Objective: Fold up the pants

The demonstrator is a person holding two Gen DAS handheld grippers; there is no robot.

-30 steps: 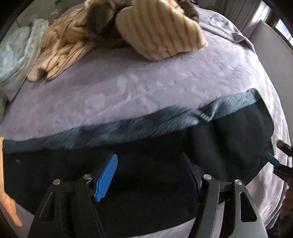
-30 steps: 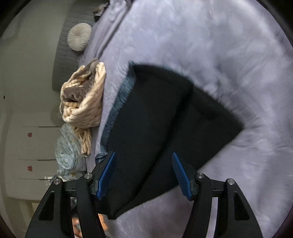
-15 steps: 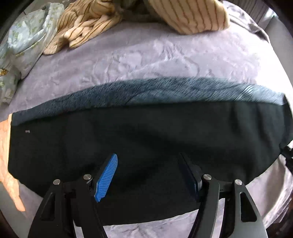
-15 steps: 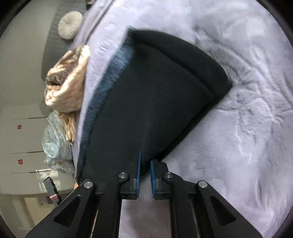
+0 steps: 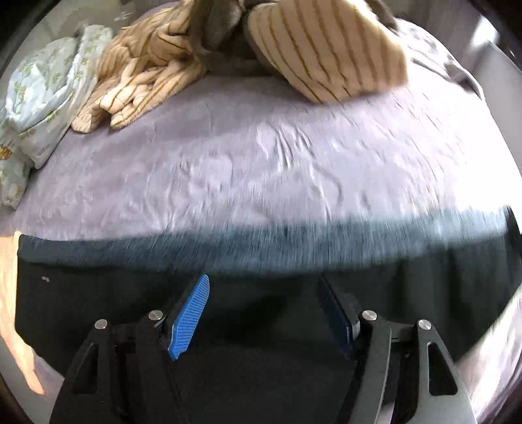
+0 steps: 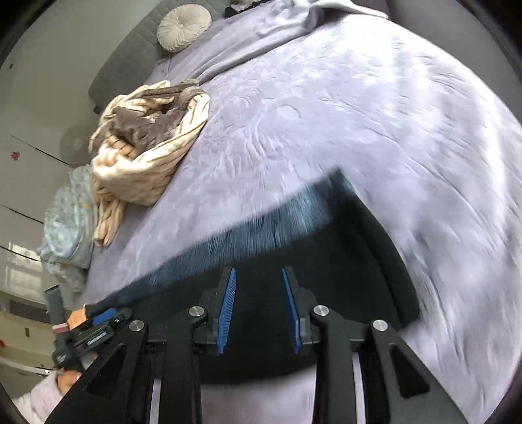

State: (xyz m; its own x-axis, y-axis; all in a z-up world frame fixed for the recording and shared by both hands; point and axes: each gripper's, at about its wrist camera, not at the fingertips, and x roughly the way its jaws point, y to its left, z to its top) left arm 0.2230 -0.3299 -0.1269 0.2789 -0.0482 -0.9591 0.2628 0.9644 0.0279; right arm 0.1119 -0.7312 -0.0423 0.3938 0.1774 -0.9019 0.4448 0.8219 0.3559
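A bed [image 6: 326,107] covered in a lilac plush blanket [image 5: 261,163] fills both views. The dark pants [image 5: 261,326] lie flat along its near edge, a blue-grey ribbed band [image 6: 261,228] facing the middle of the bed. The left gripper [image 5: 264,306] hovers above the pants with its jaws spread wide; the right gripper [image 6: 257,306] is also parted, nothing between its pads. Farther back sit a cream striped bundle [image 6: 146,156], pale floral bedding [image 5: 42,98] and a round cushion [image 6: 184,27] against the grey headboard [image 6: 127,62] — white cabinet doors beyond.
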